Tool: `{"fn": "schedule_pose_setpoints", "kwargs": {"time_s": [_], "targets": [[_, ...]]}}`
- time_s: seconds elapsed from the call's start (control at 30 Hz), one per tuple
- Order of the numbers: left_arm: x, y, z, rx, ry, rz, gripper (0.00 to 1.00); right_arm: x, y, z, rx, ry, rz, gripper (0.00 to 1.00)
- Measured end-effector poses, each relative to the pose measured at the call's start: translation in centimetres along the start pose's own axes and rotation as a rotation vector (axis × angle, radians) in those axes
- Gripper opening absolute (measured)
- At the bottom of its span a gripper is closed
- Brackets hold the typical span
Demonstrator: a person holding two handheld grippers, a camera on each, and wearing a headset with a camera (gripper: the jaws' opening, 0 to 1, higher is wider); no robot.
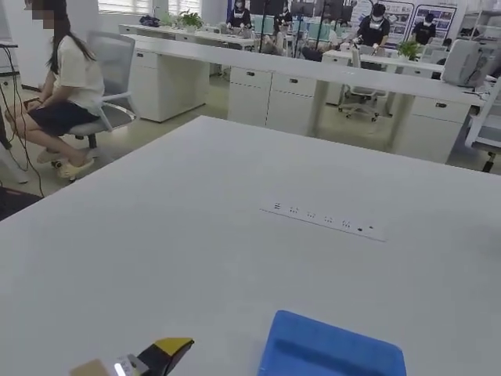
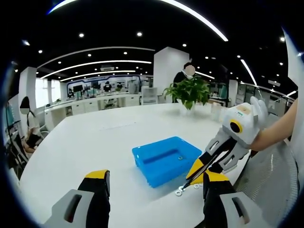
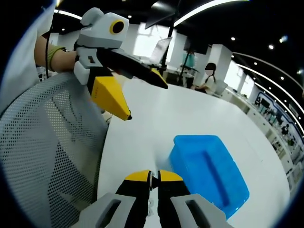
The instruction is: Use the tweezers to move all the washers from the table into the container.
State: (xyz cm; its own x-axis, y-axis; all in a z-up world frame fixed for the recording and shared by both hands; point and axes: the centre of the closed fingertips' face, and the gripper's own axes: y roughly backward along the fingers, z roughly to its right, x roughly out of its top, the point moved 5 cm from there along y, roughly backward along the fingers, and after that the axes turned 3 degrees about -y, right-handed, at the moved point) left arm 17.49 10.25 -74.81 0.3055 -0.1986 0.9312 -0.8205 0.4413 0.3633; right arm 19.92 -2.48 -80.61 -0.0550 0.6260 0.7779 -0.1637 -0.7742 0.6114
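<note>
Two washers [image 2: 179, 192] lie on the counter [image 2: 95, 142] just beside the blue container [image 2: 156, 166], at the tips of the tweezers [image 2: 213, 154]. My right gripper [image 3: 153, 178] pinches the tweezers, jaws nearly together. Another washer [image 2: 180, 157] lies inside the container. My left gripper [image 2: 156, 176] has its jaws wide apart, holding nothing.

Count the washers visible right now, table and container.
3. One washer lies inside the blue container; a second washer and a third washer lie on the table just in front of it, at the tips of the tweezers. More may be hidden.
</note>
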Motion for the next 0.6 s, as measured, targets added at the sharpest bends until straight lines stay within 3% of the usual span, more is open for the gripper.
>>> {"fn": "schedule_pose_setpoints", "kwargs": {"time_s": [0.37, 0.6], "targets": [[0.0, 0.0, 0.2, -0.013, -0.006, -0.004, 0.81, -0.8, 1.2, -1.4, 0.013, -0.1, -0.029, 0.01], [0.0, -0.1, 0.3, -0.019, -0.009, -0.008, 0.81, -0.9, 2.5, -1.6, 0.01, -0.1, -0.07, 0.01]]}}
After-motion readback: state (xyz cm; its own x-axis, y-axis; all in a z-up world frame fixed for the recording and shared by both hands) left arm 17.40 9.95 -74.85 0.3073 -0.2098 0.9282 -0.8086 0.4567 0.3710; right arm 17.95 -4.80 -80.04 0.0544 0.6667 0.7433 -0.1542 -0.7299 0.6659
